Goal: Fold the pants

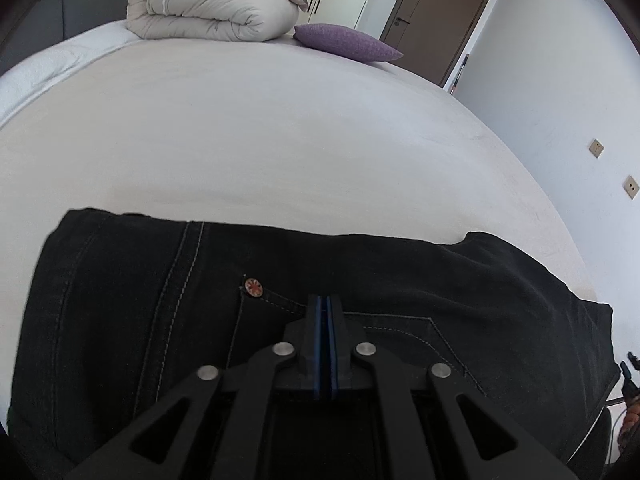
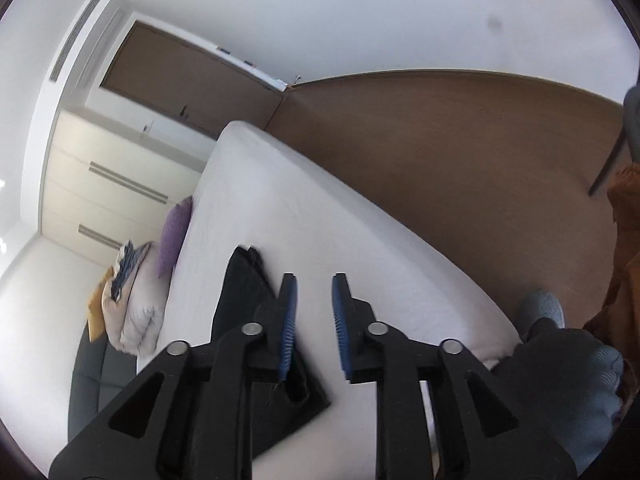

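Black jeans lie folded flat on the white bed, with white stitching and a copper rivet showing. My left gripper hovers just over the jeans near a pocket seam, its blue pads pressed together with nothing between them. In the right wrist view the jeans show as a dark folded strip on the bed. My right gripper is open and empty, raised above the bed to the right of the jeans.
A folded beige duvet and a purple pillow sit at the far end of the bed. The bed's right edge drops to a brown floor. A gloved hand and a slipper are at the right.
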Demonstrator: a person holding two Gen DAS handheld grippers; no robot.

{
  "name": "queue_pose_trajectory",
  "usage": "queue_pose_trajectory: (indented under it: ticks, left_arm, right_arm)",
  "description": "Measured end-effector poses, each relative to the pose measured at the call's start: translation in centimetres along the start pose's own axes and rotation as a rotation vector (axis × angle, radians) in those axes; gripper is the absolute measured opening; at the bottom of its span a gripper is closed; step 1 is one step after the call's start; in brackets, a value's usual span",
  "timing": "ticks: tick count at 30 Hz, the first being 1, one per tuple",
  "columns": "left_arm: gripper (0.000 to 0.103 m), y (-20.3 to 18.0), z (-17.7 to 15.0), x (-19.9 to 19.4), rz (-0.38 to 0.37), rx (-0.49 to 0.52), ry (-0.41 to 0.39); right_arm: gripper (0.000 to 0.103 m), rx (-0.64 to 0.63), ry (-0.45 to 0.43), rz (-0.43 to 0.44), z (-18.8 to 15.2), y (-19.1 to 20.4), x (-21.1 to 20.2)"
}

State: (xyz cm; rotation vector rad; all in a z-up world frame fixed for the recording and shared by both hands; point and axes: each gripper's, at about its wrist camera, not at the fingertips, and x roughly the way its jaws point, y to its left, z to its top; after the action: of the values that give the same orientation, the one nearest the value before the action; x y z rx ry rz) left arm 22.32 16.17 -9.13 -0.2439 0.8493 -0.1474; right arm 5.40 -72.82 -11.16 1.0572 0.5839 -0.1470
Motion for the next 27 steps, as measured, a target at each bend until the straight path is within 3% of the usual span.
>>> queue_pose_trajectory:
  ticks: [1, 2, 3, 7, 11, 15, 18, 23, 27]
  left_arm:
    - [0.008, -0.9, 0.1, -0.7, -0.005, 0.009, -0.016]
    - [0.008, -2.1, 0.1, -1.4, -0.024, 0.021, -0.032]
    - [0.008, -3.5, 0.2, -2.0, -0.04, 0.037, -0.044]
    - [0.019, -10.3, -0.5, -3.3, -0.158, 0.102, -0.062]
    - [0.019, -17.0, -2.9, -1.7, -0.265, 0.17, 0.006]
    - [0.019, -21.3, -5.7, 0.7, -0.316, 0.217, 0.091]
    - [0.019, -22.1, -7.1, 2.6, -0.304, 0.231, 0.153]
    - [0.016, -20.3, -7.3, 3.9, -0.346, 0.144, 0.176]
    - [0.012, -19.9, -7.6, 4.1, -0.35, 0.136, 0.182]
  right_arm:
    - [0.052, -0.01, 0.009, 0.023, -0.6, 0.5, -0.6]
    - [0.076, -0.002, 0.001, 0.044, -1.3, 0.9, -1.3]
    - [0.081, 0.015, -0.009, 0.066, -2.1, 1.4, -1.6]
    - [0.081, 0.066, 0.045, 0.136, -4.1, 4.0, -0.6]
    - [0.071, 0.197, 0.112, 0.128, -6.1, 1.8, 0.3]
    - [0.065, 0.269, 0.143, 0.125, -7.0, -1.8, -0.5]
    - [0.065, 0.283, 0.14, 0.141, -7.4, -1.9, 0.0]
    - [0.063, 0.324, 0.136, 0.211, -7.7, -1.7, 1.7]
    - [0.045, 0.358, 0.159, 0.269, -8.2, -1.2, 3.6]
